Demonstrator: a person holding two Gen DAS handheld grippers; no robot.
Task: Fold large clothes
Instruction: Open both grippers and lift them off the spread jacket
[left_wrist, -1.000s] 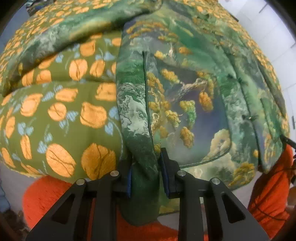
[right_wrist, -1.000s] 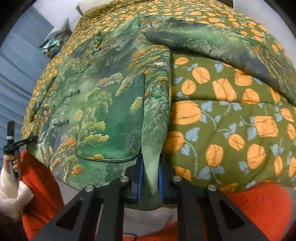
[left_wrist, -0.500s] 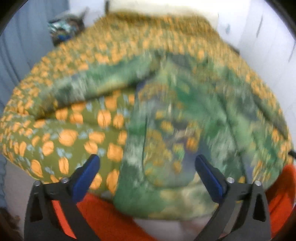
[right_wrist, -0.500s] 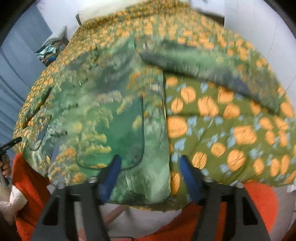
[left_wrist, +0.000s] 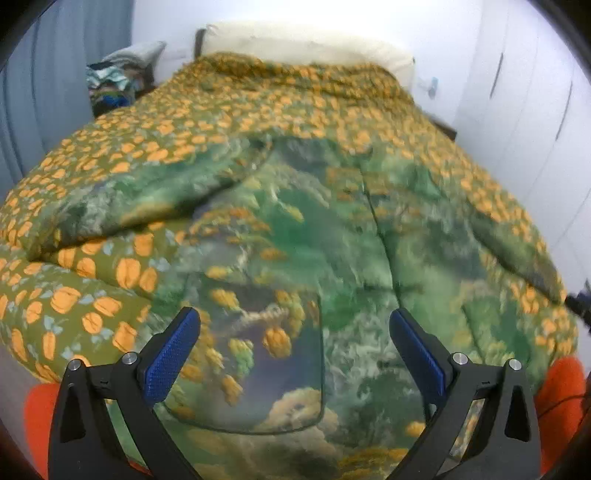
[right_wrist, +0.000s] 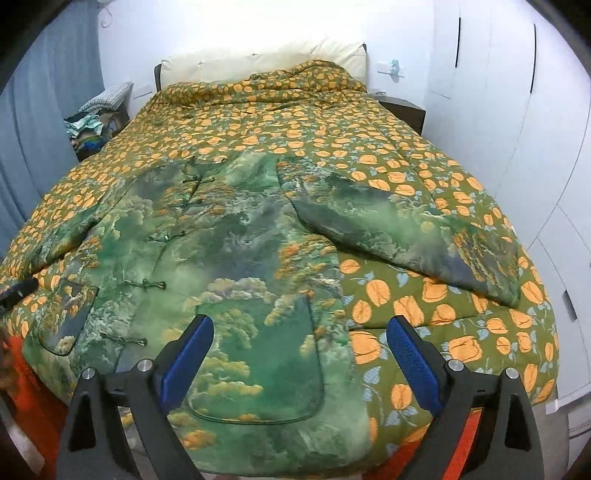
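Jacket (right_wrist: 229, 258) flat on quilt (right_wrist: 369, 147); claws (right_wrist: 295, 358) spread.

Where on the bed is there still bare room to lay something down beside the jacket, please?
Free quilt lies between the jacket collar and the pillow, and in the wedge between the jacket's body and its spread sleeve, near the right gripper. The near edge is crowded by the jacket's hem.

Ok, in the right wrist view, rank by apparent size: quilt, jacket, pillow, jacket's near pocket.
1. Quilt
2. Jacket
3. Pocket and pillow: unsure, the pocket is far nearer the camera and the pillow partly hidden.
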